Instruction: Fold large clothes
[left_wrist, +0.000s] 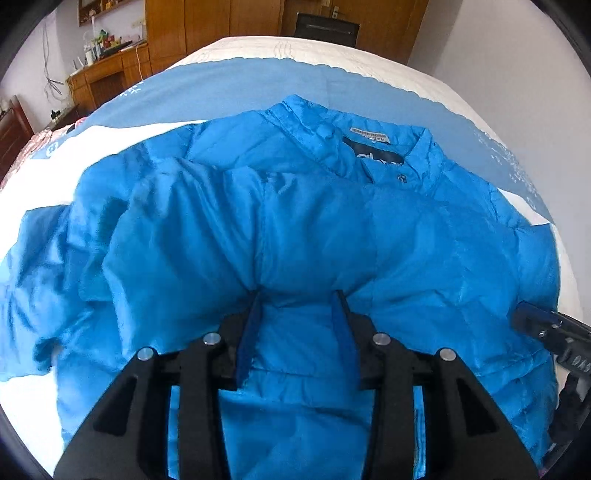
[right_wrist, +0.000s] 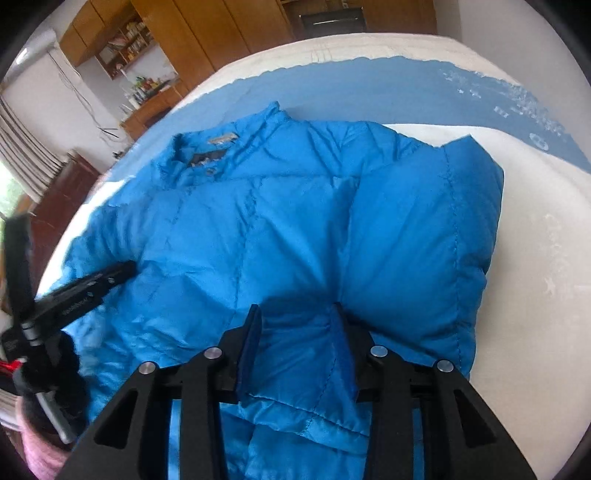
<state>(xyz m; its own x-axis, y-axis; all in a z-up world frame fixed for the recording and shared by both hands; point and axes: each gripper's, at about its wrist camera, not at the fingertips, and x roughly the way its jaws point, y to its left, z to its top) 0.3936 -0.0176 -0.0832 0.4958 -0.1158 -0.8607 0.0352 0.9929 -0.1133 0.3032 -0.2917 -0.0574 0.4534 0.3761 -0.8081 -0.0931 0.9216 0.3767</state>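
A bright blue puffer jacket (left_wrist: 295, 229) lies on the bed, collar and label at the far end, also in the right wrist view (right_wrist: 280, 229). Its right sleeve is folded in over the body; its left sleeve lies rumpled at the left. My left gripper (left_wrist: 298, 295) is shut on a thick bunch of the jacket's fabric near the hem. My right gripper (right_wrist: 295, 310) is shut on puffy jacket fabric further right. The right gripper shows at the left view's right edge (left_wrist: 532, 317). The left gripper shows at the right view's left side (right_wrist: 122, 273).
The bed (right_wrist: 535, 258) has a white cover with a blue band (left_wrist: 229, 85) across its far part. A wooden desk (left_wrist: 107, 74) with clutter and wooden wardrobes (left_wrist: 221, 22) stand beyond the bed. A dark red cabinet (right_wrist: 62, 206) stands at the left.
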